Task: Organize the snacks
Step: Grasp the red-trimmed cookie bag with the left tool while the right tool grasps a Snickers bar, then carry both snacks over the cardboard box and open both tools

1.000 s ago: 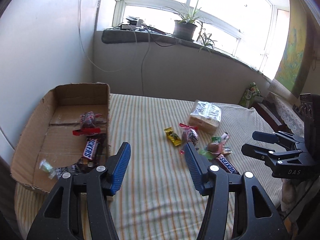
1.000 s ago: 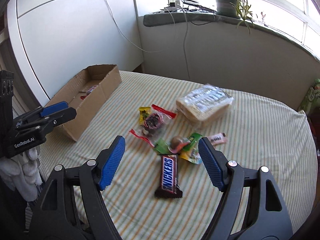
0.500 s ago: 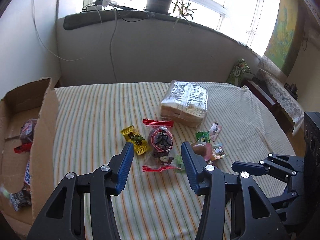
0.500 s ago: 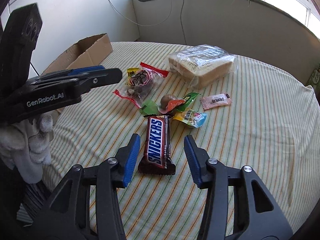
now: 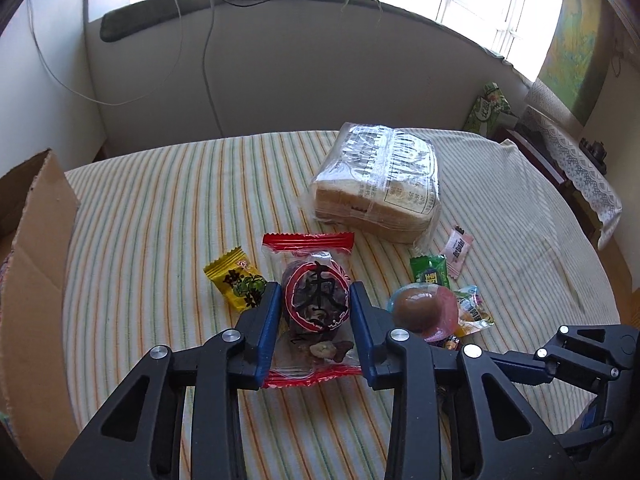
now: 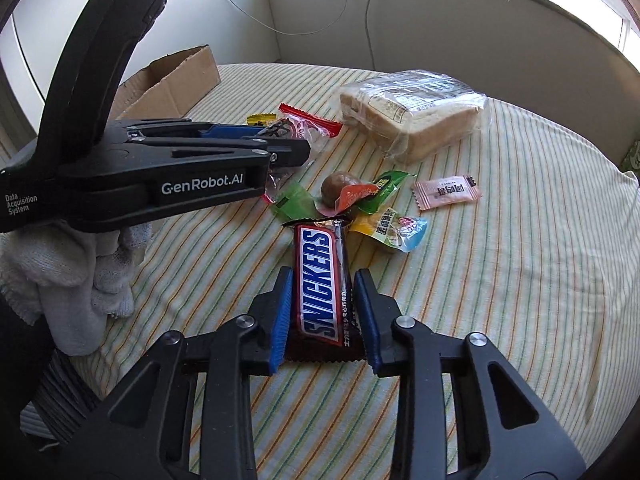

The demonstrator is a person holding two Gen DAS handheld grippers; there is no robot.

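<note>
Roughly midway, by my judgement: several snacks lie loose on the striped tablecloth [image 5: 160, 208], and the cardboard box [image 5: 36, 240] shows only its wall and flap at the left edge, so I cannot tell what it holds from here.

Snickers bar [image 6: 324, 284]: flat on the cloth, nearest of the pile to the right gripper [image 6: 325, 316], whose blue pads sit against both long sides of the wrapper. Clenched on the bar, not lifted.

Red-edged clear packet [image 5: 314, 304]: just left of the Snickers bar, on the box side. Left gripper [image 5: 314, 320] straddles it, pads pressed to the dark sweet inside. Grasping, packet on the cloth.

Loose beyond the Snickers bar:
- brown round sweet [image 6: 338, 192] in pink-orange wrap, touching the far end of the bar's wrapper
- green sachet [image 5: 430, 274] and yellow-blue sachet [image 6: 394, 228], beside that sweet
- pink sachet [image 6: 446, 192], further right, apart
- yellow candy [image 5: 236, 280], left of the red-edged packet
- bagged bread loaf [image 6: 412, 116], far side, well apart

Two items in hand; six left to collect.
</note>
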